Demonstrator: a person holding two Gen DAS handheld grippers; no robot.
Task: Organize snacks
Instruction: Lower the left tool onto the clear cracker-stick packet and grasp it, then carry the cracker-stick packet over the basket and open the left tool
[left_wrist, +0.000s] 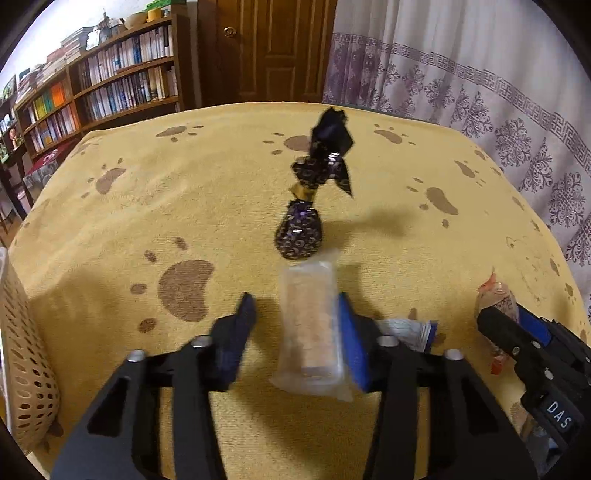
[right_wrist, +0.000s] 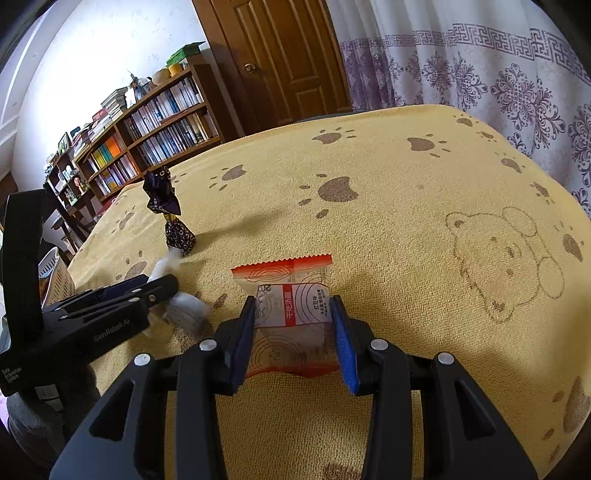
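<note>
Our left gripper (left_wrist: 297, 325) straddles the clear snack bar (left_wrist: 310, 325) on the worktop (left_wrist: 388, 177), jaws wide, only its right pad touching. The right gripper (right_wrist: 293, 332) pinches the red-edged packet (right_wrist: 291, 314). Closing off-centre could skid the slick bar sideways.

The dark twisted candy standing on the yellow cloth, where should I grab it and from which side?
Grip the dark candy at its rounded base from the near side, jaws level. It stands upright; the twisted foil top looks too flimsy.
</note>
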